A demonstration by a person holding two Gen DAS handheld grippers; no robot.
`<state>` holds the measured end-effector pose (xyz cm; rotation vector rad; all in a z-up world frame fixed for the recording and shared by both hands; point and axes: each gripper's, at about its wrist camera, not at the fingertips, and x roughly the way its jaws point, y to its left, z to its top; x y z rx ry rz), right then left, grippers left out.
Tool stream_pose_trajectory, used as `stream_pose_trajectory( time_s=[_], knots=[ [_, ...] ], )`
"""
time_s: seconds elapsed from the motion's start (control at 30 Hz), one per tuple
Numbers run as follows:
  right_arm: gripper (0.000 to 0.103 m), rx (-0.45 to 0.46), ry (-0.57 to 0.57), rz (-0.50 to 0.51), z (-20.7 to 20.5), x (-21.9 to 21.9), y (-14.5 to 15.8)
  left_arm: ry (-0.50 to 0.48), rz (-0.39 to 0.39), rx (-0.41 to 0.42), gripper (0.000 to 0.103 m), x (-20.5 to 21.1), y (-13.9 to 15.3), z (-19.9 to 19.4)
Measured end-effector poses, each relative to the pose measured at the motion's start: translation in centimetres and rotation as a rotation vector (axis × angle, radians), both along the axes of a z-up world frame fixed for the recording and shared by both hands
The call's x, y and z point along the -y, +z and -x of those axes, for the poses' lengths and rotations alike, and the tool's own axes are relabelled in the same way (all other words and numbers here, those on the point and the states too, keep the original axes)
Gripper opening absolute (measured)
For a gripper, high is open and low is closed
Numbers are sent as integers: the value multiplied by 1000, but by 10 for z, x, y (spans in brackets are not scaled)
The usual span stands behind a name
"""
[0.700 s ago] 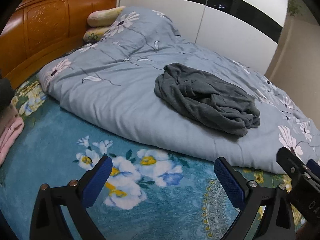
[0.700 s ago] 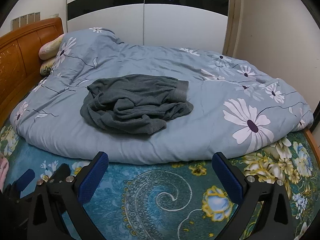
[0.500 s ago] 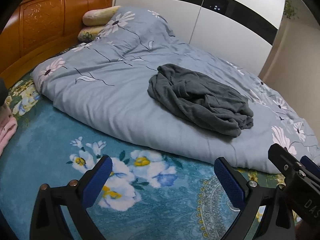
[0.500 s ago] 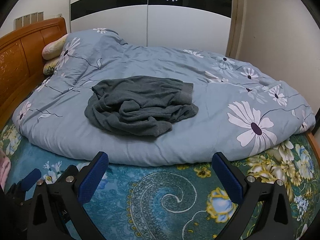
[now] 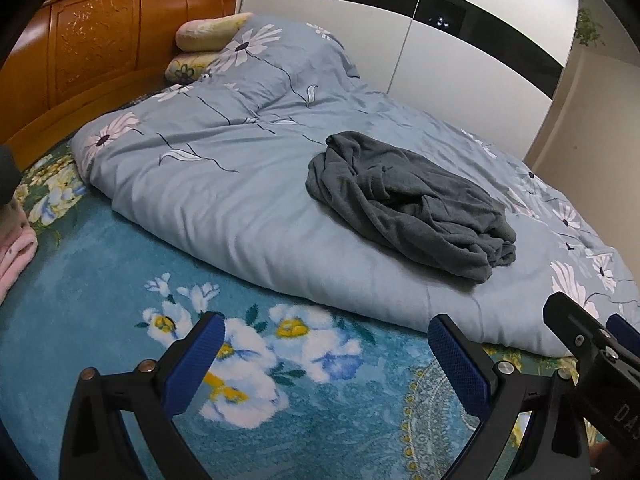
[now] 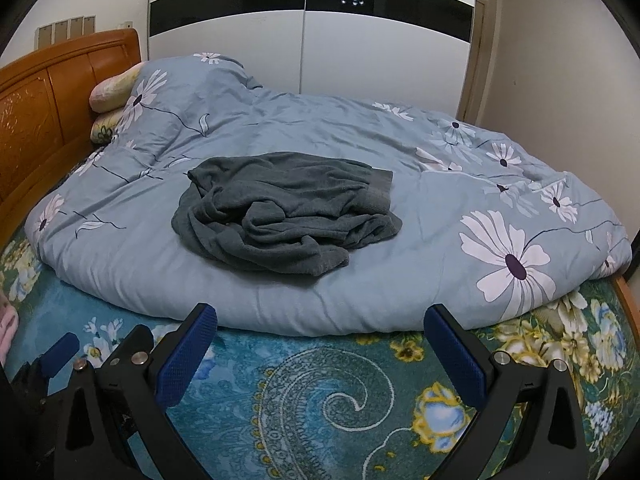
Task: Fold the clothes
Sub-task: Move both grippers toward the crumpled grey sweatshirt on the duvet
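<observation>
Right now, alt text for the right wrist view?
A crumpled dark grey garment lies on a blue flowered quilt spread over a bed. The open right tongs hover in front above a teal floral sheet, holding nothing.

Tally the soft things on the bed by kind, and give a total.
Dark grey garment, crumpled: 1
Blue floral duvet: 1
Pillows, stacked at the headboard: 2
Pink cloth at the left edge: 1
Total: 5

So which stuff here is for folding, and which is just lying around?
For the job:
grey garment
left gripper
right gripper

Just lying about:
blue flowered quilt
pillows
pink cloth
</observation>
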<state>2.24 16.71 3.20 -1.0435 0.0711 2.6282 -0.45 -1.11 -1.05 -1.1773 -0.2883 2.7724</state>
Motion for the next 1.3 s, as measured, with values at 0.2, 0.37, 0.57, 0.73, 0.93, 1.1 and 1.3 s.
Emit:
stream_pose_trajectory(
  time_s=[0.2, 0.37, 0.57, 0.73, 0.93, 1.1, 1.3],
  knots=[
    [103, 10, 16, -19, 6, 2, -1, -1, -2, 3, 103, 0, -2, 1],
    [103, 14, 31, -19, 12, 4, -4, 13, -6, 11, 103, 2, -4, 4],
    [103, 28, 41, -12, 20, 7, -10, 21, -10, 23, 103, 3, -9, 8],
    [103, 45, 43, -13, 28, 8, -16, 27, -4, 34, 103, 3, -13, 11],
    [103, 66, 43, -11, 37, 10, -23, 41, -6, 53, 103, 5, -18, 15],
    [103, 83, 41, -5, 43, 12, -28, 50, -12, 76, 103, 8, -23, 18],
    [103, 95, 43, -8, 49, 15, -33, 54, -15, 96, 103, 10, -28, 20]
  ],
)
